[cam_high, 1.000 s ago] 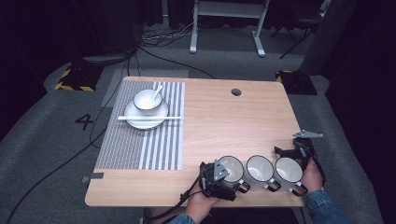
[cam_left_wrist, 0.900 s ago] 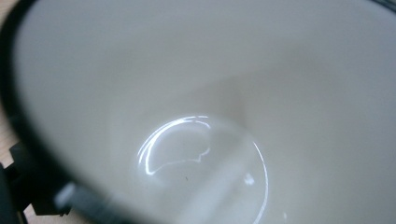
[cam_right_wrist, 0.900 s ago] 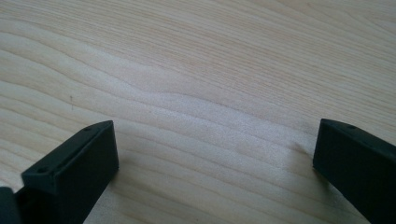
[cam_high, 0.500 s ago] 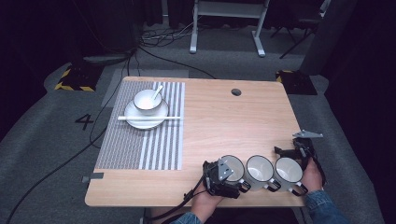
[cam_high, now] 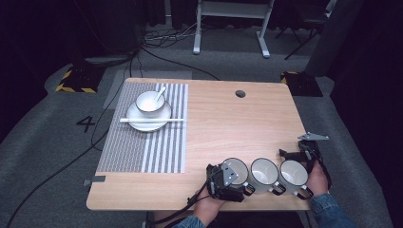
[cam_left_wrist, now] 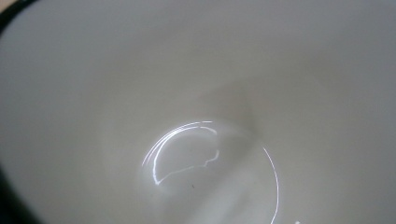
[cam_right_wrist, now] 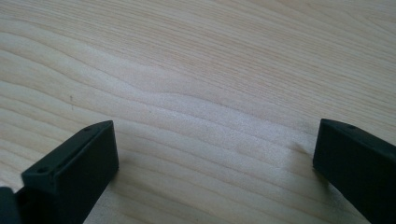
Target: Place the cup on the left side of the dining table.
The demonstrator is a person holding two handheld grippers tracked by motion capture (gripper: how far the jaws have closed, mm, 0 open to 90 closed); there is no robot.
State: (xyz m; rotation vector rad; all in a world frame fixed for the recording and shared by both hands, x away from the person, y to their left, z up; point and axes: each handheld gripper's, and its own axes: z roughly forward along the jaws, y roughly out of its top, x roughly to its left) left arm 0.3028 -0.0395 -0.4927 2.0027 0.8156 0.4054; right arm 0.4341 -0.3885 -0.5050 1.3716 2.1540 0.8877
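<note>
The left tool (cam_high: pixel 227 179) has edged right against the leftmost mug (cam_high: pixel 238 172), its camera deep inside; its spread cannot be told. The right tool (cam_high: pixel 304 153) stays spread, empty, on the counter (cam_high: pixel 228 128), just beyond the rightmost mug (cam_high: pixel 293 174). A grasp looks imminent.

We see a striped placemat (cam_high: pixel 142 137) on the wooden table (cam_high: pixel 228 118), carrying a plate (cam_high: pixel 148 118), bowl (cam_high: pixel 149 102), spoon (cam_high: pixel 158 94) and chopsticks (cam_high: pixel 152 120).
</note>
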